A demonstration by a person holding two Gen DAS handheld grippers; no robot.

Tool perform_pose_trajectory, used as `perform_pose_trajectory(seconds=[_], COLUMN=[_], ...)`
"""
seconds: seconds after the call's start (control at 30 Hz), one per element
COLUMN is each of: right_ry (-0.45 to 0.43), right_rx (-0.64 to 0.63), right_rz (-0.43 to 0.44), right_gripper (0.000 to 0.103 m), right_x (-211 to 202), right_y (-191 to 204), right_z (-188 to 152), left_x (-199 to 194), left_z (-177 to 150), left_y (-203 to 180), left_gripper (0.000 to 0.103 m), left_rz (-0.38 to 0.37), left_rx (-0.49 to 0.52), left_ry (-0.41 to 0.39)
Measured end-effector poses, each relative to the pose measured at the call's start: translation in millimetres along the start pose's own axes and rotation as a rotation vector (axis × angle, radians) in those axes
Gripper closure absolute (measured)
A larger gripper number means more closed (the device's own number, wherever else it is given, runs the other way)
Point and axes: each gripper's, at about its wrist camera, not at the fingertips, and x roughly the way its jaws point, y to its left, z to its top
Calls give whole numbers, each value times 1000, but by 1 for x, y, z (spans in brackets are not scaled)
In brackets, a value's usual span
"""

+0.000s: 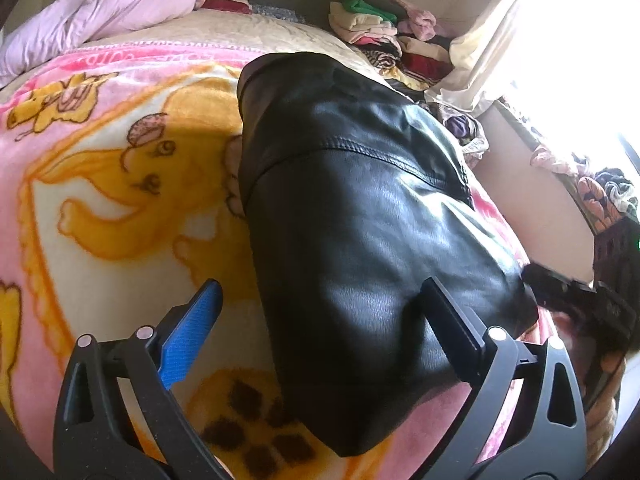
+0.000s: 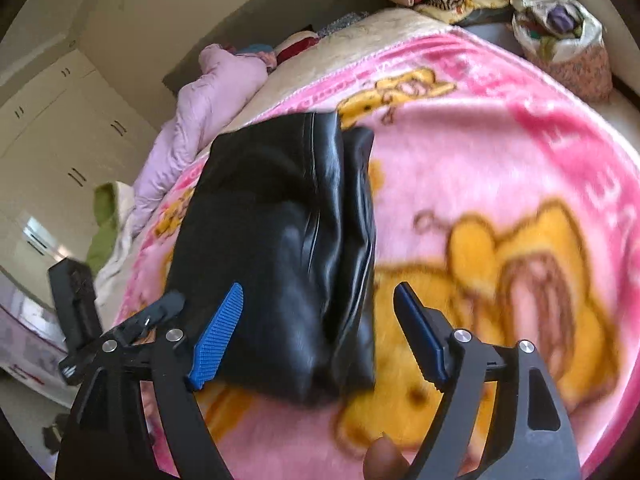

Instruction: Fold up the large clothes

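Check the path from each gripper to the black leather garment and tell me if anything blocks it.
Nothing visible blocks either. The black leather garment lies folded on the pink blanket. The left gripper and right gripper are both open right over its near end, with only the garment between their fingers.

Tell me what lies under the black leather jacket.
The black leather jacket, folded into a long bundle, lies on a pink cartoon blanket spread over the bed. The blanket's print continues beneath it, but that part is covered; anything else underneath cannot be seen.
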Motion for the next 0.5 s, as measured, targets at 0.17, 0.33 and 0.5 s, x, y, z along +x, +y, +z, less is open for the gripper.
perform_pose_trajectory(seconds=[0.17, 0.33, 0.5], right_ry=[7, -45, -40], right_rx=[-101, -193, -208], right_rz=[-24, -64, -156], right_gripper=[76, 80, 77], right_x=[6, -8, 7], right_y=[18, 42, 33], right_z=[-18, -22, -36], left_x=[1, -5, -3], left_z=[-3, -4, -7], left_y=[0, 0, -5], left_gripper=[10, 10, 10], left_rz=[4, 20, 32], left_rx=[3, 12, 38], left_ry=[19, 9, 32])
